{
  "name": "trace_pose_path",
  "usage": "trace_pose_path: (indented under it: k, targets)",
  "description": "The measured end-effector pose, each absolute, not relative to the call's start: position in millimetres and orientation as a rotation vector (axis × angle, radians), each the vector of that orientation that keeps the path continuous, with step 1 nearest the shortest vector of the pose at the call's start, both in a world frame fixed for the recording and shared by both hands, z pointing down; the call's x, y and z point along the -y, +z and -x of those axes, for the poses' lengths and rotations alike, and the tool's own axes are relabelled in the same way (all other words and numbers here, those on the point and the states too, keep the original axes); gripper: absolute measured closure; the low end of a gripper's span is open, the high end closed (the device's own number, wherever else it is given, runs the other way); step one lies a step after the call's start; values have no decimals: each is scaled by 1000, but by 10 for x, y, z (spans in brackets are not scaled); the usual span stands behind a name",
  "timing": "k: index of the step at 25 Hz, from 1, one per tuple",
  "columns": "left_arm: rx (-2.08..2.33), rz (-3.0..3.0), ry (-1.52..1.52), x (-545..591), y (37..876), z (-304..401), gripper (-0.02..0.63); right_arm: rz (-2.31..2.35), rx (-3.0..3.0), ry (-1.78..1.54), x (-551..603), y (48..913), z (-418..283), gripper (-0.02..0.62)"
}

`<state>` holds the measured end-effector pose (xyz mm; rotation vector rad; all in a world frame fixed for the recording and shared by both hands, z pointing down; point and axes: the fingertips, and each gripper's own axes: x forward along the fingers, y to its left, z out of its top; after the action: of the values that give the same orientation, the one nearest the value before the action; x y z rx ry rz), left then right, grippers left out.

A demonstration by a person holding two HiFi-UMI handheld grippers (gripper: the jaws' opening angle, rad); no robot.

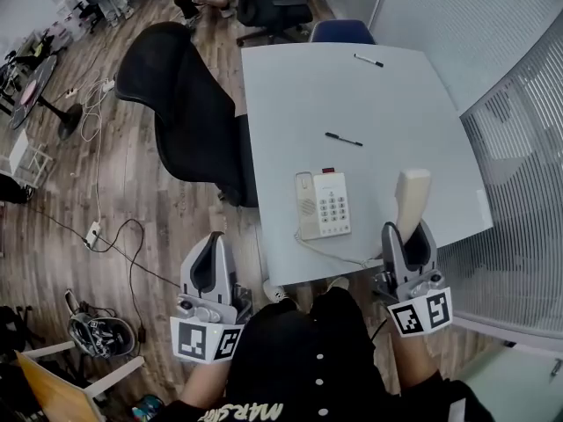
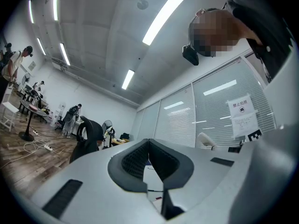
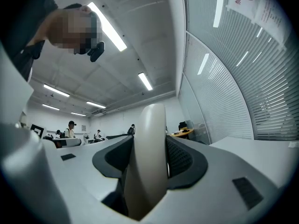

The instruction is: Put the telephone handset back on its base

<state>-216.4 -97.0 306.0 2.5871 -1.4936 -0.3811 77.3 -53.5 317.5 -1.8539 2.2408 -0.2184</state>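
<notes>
The cream telephone base (image 1: 322,205) with its keypad lies near the front edge of the light grey table (image 1: 369,95). Its cord (image 1: 339,257) trails along that edge toward the right. The cream handset (image 1: 412,197) stands upright to the right of the base, with my right gripper (image 1: 409,233) shut on its lower end. In the right gripper view the handset (image 3: 147,162) fills the gap between the jaws of the right gripper (image 3: 149,146). My left gripper (image 1: 209,267) hangs left of the table over the floor, and the left gripper (image 2: 148,144) shows its pads meeting with nothing between them.
Two black pens (image 1: 343,139) (image 1: 369,60) lie farther back on the table. A black office chair (image 1: 189,104) stands at the table's left side, and a blue chair (image 1: 341,32) at the far end. Glass walls with blinds (image 1: 519,174) run along the right. Cables (image 1: 114,236) cross the wooden floor.
</notes>
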Motion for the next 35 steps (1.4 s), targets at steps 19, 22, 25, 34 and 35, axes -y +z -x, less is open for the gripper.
trace_pose_path:
  k: [19,22,25,34,35]
  targets:
    - [1509,-2525,-200,1097,3475,1858,591,1737,-2425,-590,971,4297,-222,362]
    - [1506,-2514,-172,1078,3555,1837,591,1738,-2453,-611,1028,4465,-138,362]
    - [1508,-2502,-152,1078,3639,1827,591,1742,-2470,-634,1103,4654,-81,362]
    - [1513,-2446,-95,1092,3848,1857,591,1780,-2486,-750,1340,5185,79,362]
    - [1514,-2441,-90,1094,3859,1860,591,1788,-2486,-762,1368,5236,95,362]
